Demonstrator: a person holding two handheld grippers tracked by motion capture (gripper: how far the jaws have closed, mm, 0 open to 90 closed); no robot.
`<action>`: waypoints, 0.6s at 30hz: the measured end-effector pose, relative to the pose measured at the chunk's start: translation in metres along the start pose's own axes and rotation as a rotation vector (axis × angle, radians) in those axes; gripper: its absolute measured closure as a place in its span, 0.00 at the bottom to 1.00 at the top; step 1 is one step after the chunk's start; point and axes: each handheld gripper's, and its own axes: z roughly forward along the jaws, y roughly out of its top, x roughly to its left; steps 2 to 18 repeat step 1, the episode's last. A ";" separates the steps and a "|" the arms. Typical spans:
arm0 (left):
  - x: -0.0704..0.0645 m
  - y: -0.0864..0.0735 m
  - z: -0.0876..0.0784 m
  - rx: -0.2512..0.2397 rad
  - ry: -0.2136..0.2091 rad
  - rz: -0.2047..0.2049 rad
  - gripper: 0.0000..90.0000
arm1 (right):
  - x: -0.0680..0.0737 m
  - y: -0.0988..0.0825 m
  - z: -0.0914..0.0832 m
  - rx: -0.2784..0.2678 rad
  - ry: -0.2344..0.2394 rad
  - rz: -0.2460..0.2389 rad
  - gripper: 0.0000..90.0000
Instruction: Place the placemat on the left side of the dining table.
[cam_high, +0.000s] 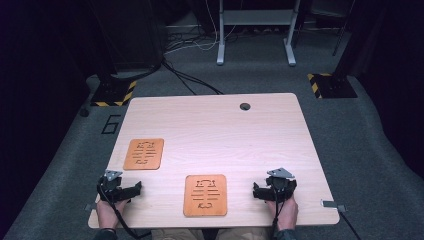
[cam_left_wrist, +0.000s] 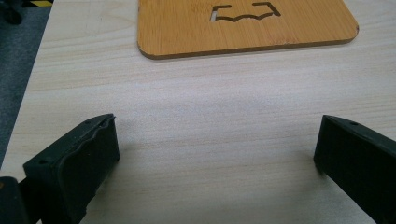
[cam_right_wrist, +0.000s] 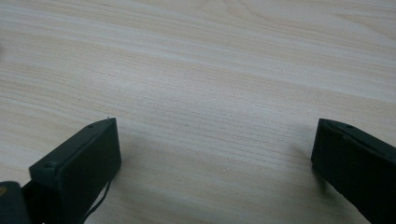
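On the worktop (cam_high: 215, 125), one orange board (cam_high: 205, 195) lies at the near edge, between the left gripper (cam_high: 131, 191) and the right gripper (cam_high: 259, 192). A second orange board (cam_high: 144, 153) lies beyond the left gripper, near the worktop's left edge.

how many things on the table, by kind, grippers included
orange wooden boards with cut-out patterns: 2, one near the left edge and one at the front middle
black two-jaw grippers: 2, the left gripper and the right gripper, each with jaws wide apart and holding nothing
total: 4
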 end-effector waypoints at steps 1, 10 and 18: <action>0.000 0.000 0.000 0.000 0.000 0.000 0.00 | 0.000 0.000 0.000 0.000 0.000 0.000 0.01; 0.000 0.000 0.000 0.000 0.000 0.000 0.00 | 0.000 0.000 0.000 0.000 0.000 0.000 0.01; 0.000 0.000 0.000 0.000 0.000 0.000 0.00 | 0.000 0.000 0.000 0.000 0.000 0.000 0.01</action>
